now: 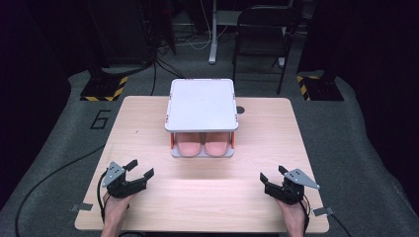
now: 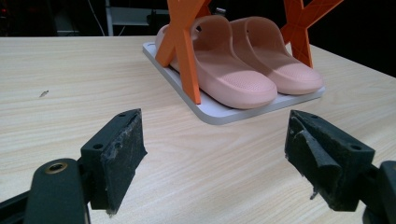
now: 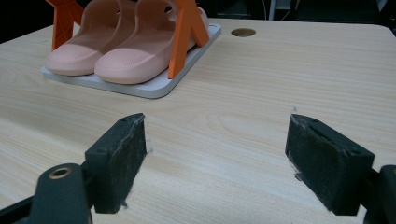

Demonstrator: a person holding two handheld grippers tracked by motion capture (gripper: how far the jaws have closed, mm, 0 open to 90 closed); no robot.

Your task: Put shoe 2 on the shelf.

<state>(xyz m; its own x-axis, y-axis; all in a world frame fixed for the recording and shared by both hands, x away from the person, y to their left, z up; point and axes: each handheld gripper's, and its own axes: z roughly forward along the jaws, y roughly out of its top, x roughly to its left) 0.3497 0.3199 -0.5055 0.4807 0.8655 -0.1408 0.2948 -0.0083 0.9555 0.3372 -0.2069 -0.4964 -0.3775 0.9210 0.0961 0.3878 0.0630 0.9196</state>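
Observation:
A pair of pink slippers (image 1: 202, 146) lies side by side on the lower white shelf of a small rack (image 1: 201, 104) with orange X-shaped side supports, at the middle of the wooden table. The slippers' toes point toward the near edge. In the left gripper view the slippers (image 2: 243, 65) sit ahead and to the right, beside an orange support (image 2: 184, 51). In the right gripper view the slippers (image 3: 116, 44) sit ahead and to the left. My left gripper (image 1: 138, 172) rests open at the near left of the table. My right gripper (image 1: 271, 175) rests open at the near right. Both hold nothing.
The rack's white top plate (image 1: 201, 104) hides the slippers' heels from above. A round hole (image 1: 240, 109) is in the table just right of the rack. A black chair (image 1: 262, 34) and cables stand on the floor beyond the table's far edge.

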